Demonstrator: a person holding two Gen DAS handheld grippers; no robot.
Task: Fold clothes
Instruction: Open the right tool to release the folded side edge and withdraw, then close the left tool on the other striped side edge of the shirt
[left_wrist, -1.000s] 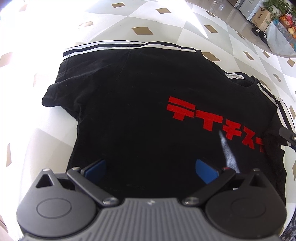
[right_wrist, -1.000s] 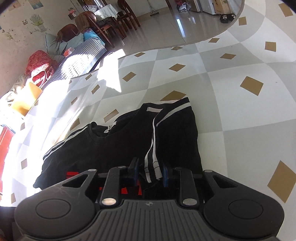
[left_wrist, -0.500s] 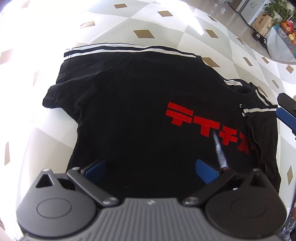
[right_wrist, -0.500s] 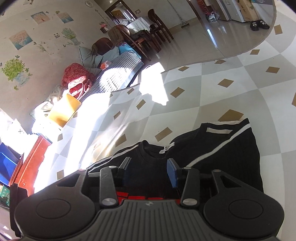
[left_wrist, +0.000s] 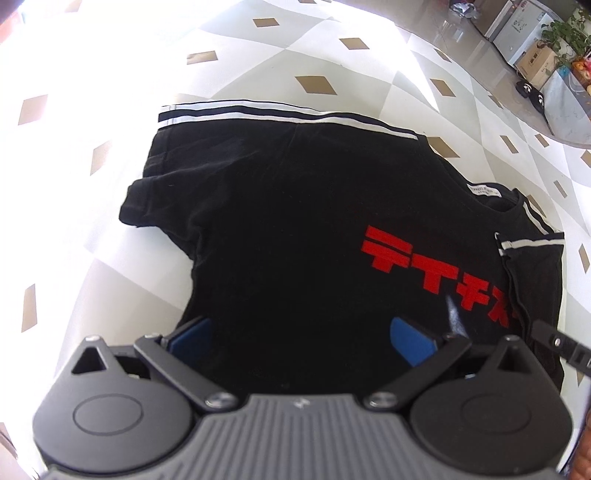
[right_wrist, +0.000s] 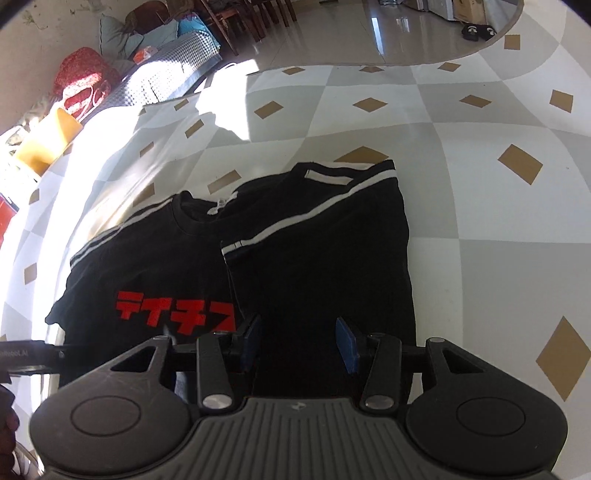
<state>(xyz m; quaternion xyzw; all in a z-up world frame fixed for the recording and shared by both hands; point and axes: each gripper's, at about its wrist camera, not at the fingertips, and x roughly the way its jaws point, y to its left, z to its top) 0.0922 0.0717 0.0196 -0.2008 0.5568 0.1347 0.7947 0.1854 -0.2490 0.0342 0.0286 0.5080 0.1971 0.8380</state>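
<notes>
The black T-shirt (left_wrist: 295, 236) lies face up on the checked tabletop (left_wrist: 332, 48), its red lettering (left_wrist: 436, 273) showing; take that lettering as your landmark. On the right-hand side of the lettering in the right wrist view, one sleeve panel (right_wrist: 325, 251) is already folded inward over the body, its white stripe (right_wrist: 295, 225) running slantwise across the fold; that side looks done, most likely so the shirt narrows into a strip. On the far side of the lettering from that fold, the other sleeve (left_wrist: 162, 206) is spread flat on the tabletop and not yet folded; I judge that to be your next job.

Your right tongs (right_wrist: 299, 341) hang just above the folded panel, right of the lettering; the blue pads (right_wrist: 347, 343) stand moderately apart with nothing pinched between them, so the cloth lies free and the fold rests under its own weight. Your left tongs (left_wrist: 299, 338) hover over the lower body of the shirt, below and left of the lettering; they are spread wide and hold nothing, seemingly ready to travel toward the unfolded sleeve. The tip of the right tongs shows at the edge of the left wrist view, just right of the lettering's end.
</notes>
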